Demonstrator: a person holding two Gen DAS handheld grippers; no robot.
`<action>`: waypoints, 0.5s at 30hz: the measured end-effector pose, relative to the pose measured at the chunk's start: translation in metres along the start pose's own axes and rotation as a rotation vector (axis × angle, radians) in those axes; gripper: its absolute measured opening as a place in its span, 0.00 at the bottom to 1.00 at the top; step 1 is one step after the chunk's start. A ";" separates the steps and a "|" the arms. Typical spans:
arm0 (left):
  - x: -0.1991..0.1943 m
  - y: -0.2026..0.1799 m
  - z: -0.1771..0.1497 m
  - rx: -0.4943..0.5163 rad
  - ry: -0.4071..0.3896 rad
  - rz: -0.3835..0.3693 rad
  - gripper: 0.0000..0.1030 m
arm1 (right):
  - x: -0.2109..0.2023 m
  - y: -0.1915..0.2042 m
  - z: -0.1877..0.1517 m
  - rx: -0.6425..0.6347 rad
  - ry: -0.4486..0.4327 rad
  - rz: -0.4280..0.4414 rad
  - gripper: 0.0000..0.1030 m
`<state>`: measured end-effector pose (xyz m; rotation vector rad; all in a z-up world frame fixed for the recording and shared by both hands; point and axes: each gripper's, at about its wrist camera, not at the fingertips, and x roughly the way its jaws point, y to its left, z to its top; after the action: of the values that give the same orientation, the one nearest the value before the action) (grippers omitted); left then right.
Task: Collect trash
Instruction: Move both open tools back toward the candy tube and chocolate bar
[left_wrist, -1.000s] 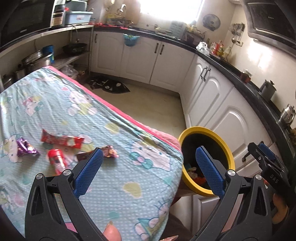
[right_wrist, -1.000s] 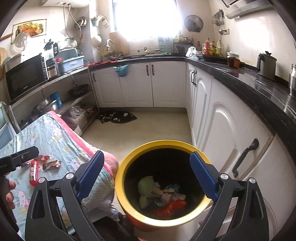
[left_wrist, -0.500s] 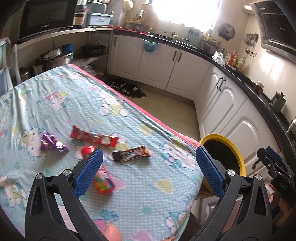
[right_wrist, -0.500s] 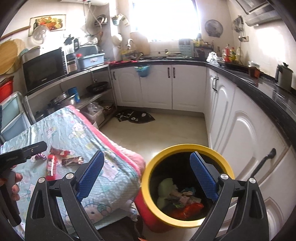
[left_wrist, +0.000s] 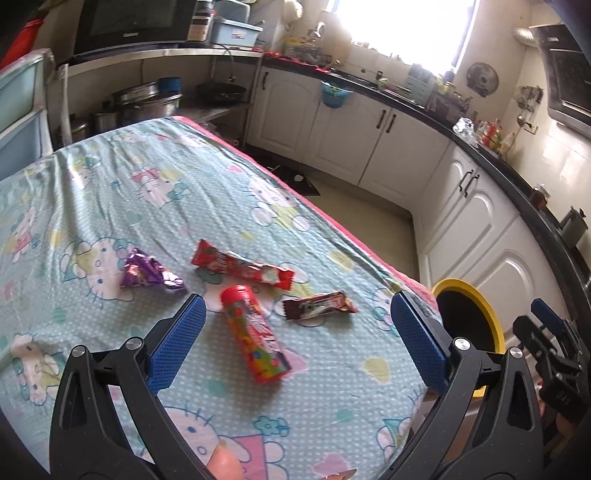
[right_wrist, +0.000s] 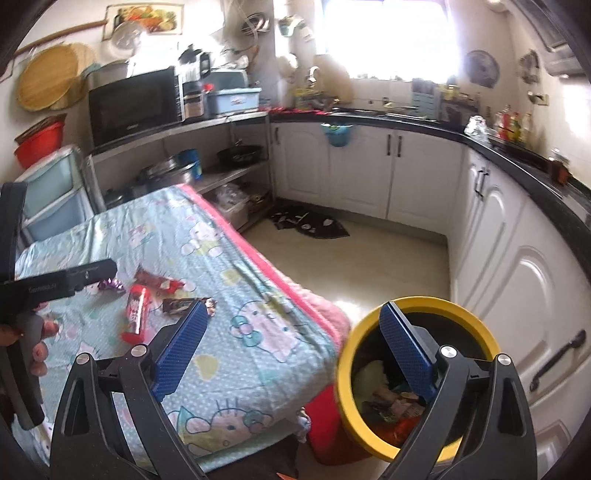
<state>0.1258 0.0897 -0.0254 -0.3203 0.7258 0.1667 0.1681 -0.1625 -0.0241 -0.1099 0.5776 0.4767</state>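
Note:
Trash lies on the cartoon-print table cloth: a red candy tube, a long red wrapper, a brown wrapper and a purple wrapper. My left gripper hovers open over the table, the tube lying between its blue pads and a little ahead. The yellow-rimmed bin stands on the floor off the table's right end, holding trash. My right gripper is open and empty, straddling the table corner and the bin rim. The right wrist view also shows the tube and the left gripper's body.
White cabinets under a black counter run along the back and right. A dark mat lies on the tiled floor. Shelves with pots and a microwave stand behind the table. A hand holds the left gripper.
Both cameras have swung left, from the bin toward the table. The wrappers and tube now sit centred before my left gripper; the bin has slid to the right of both views.

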 end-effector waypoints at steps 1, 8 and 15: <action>0.000 0.002 0.000 -0.001 0.000 0.004 0.90 | 0.003 0.003 0.000 -0.008 0.004 0.008 0.89; -0.002 0.018 0.001 0.002 0.003 0.044 0.90 | 0.029 0.028 0.007 -0.079 0.040 0.115 0.89; 0.004 0.036 -0.006 0.000 0.048 0.072 0.90 | 0.074 0.050 0.014 -0.176 0.109 0.191 0.89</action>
<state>0.1156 0.1214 -0.0409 -0.2988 0.7856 0.2281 0.2063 -0.0855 -0.0514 -0.2511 0.6558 0.7101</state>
